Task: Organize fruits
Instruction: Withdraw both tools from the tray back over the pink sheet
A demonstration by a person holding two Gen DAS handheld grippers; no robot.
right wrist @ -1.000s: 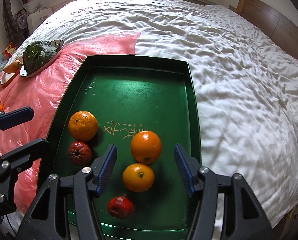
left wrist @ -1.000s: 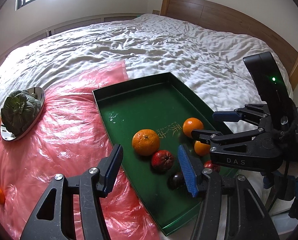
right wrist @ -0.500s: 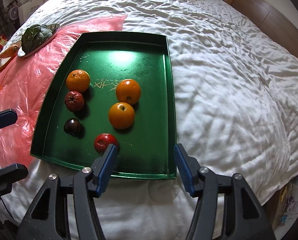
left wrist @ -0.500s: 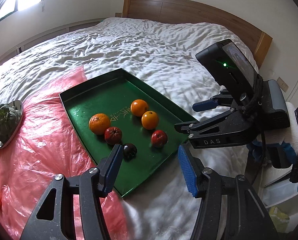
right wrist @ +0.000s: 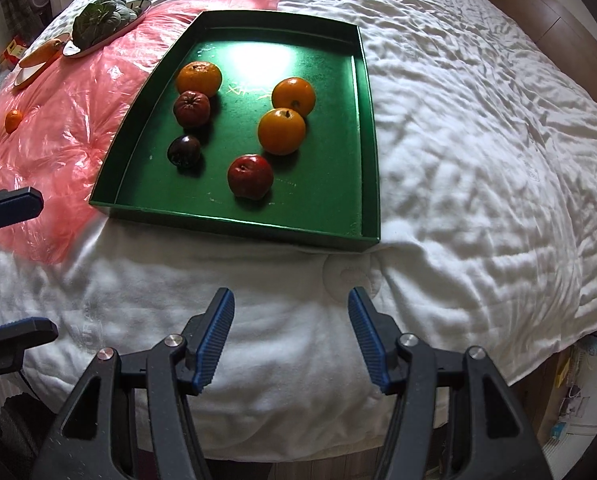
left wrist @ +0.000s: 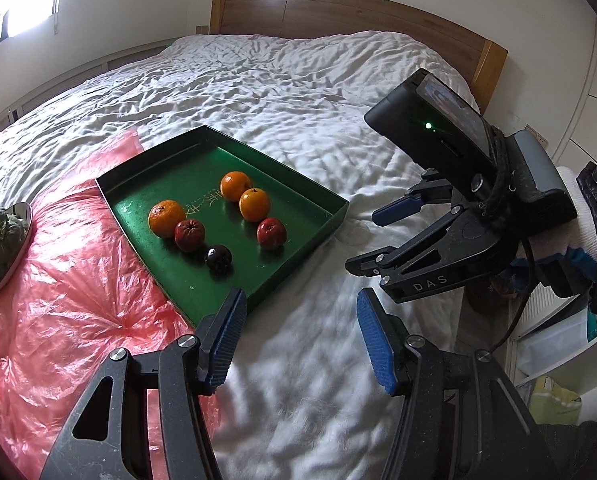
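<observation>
While I hold both grippers above the bed:
Left gripper: fingers wide, empty.
Right gripper: fingers wide, empty.
Green tray, 12 o'clock: six fruits inside.

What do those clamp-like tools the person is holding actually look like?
Each hand-held gripper is a black, speckled plastic frame with silver pivot bolts and two fingers lined with ribbed blue pads. The left hand-held gripper looks the same as the right hand-held gripper. Seen from the left, the right one bears the letters "DAS" and carries a black box with a green light, tied on with dark cord. A white cuff and dark sleeve show behind it.
</observation>
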